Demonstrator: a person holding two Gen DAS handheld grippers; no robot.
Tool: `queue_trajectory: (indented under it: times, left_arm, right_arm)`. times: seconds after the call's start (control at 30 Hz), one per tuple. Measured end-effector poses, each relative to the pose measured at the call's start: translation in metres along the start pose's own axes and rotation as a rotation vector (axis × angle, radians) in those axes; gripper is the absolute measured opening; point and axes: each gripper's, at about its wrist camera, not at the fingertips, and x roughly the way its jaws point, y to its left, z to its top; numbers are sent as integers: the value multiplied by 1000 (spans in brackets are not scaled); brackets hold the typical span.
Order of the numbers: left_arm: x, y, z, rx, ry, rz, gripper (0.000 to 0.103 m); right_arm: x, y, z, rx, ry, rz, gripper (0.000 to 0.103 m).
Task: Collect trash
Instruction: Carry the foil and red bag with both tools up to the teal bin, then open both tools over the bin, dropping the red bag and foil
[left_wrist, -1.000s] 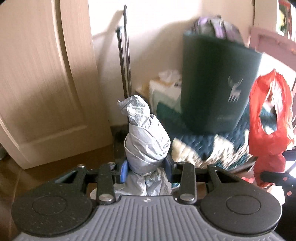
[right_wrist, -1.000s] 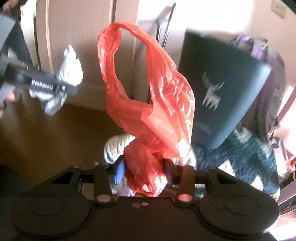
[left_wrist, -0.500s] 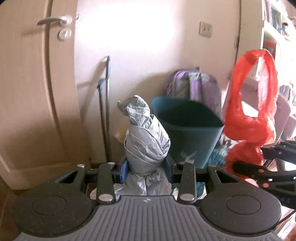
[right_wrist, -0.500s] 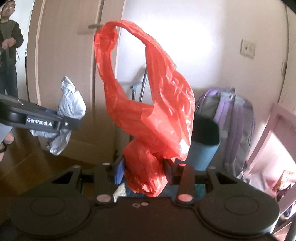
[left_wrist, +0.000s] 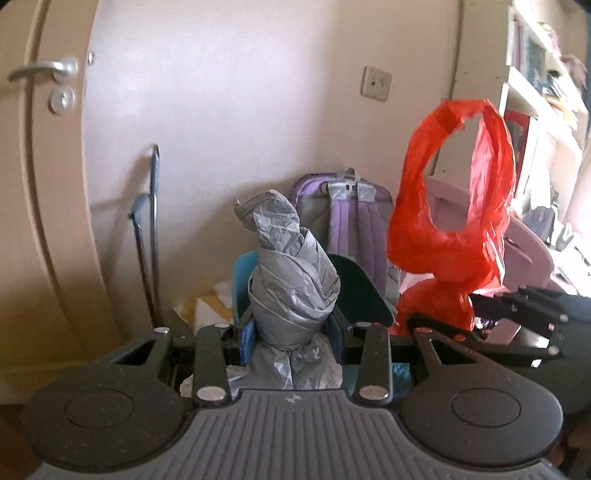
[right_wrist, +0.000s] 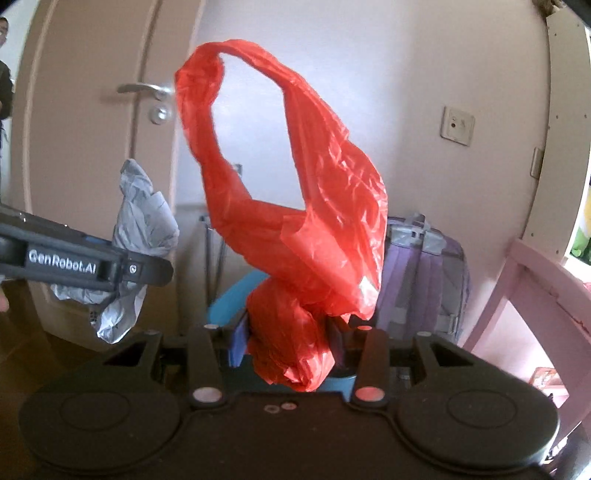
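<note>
My left gripper (left_wrist: 293, 332) is shut on a grey plastic bag (left_wrist: 291, 280), twisted and standing up between the jaws. My right gripper (right_wrist: 288, 339) is shut on a red plastic bag (right_wrist: 295, 229) whose handle loop stands upright. In the left wrist view the red bag (left_wrist: 450, 229) and the right gripper (left_wrist: 461, 332) are close on the right. In the right wrist view the grey bag (right_wrist: 140, 229) and the left gripper (right_wrist: 110, 266) are on the left. A teal bin (left_wrist: 354, 291) stands behind and below both bags; it also shows in the right wrist view (right_wrist: 229, 302).
A purple backpack (left_wrist: 354, 221) leans on the wall behind the bin. A wooden door (left_wrist: 37, 184) is on the left with metal poles (left_wrist: 153, 229) beside it. A pink chair (right_wrist: 535, 288) and shelves (left_wrist: 543, 74) are on the right.
Both grippers rose and tilted up with their bags. The bin, large and close a second ago, now sits low behind the bags. The wall and door handle came into view.
</note>
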Motion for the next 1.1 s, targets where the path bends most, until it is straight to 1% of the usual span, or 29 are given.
queue_trajectory:
  times: [0.13,0.23,0.3,0.43,0.5,0.63,0.7,0.8,0.9,0.93,1.0,1.1]
  left_arm:
    - [32,1,18,-47,17,-13,38]
    - [60,-3,30,-48,25,-14,38]
    - [83,-4,36,-59,56,-9,38]
    - [126,-7,41,-61,98,-5,38]
    - [148,-8,39,-66,129,-5,38]
    - [185,-6,28,-80,191,-3,38]
    - [201,-5,20,-72,225,11,39]
    - [220,-4,11,-66,271,26,39]
    - [235,0,3,-61,311,53,39]
    - [240,1,1,-57,321,60,39]
    - [246,2,-4,-49,339,59,39]
    - [250,1,-8,-37,356,54,39]
  right_arm:
    - [18,0,2,-25,19,-26,43]
    - [43,-2,-1,-92,24,-70,43]
    - [62,-5,-4,-103,59,-81,43]
    - [96,-17,-7,-80,115,-72,44]
    - [112,-22,-10,-72,146,-72,44]
    - [137,-33,-17,-36,202,-33,45]
    - [147,-34,-23,-41,229,-9,46]
    - [159,-31,-28,-67,247,-3,47]
    - [169,-35,-32,-68,265,-12,48]
    - [173,-37,-32,-56,265,4,48]
    - [177,-37,-33,-54,272,15,49]
    - [180,-35,-32,-64,269,30,53]
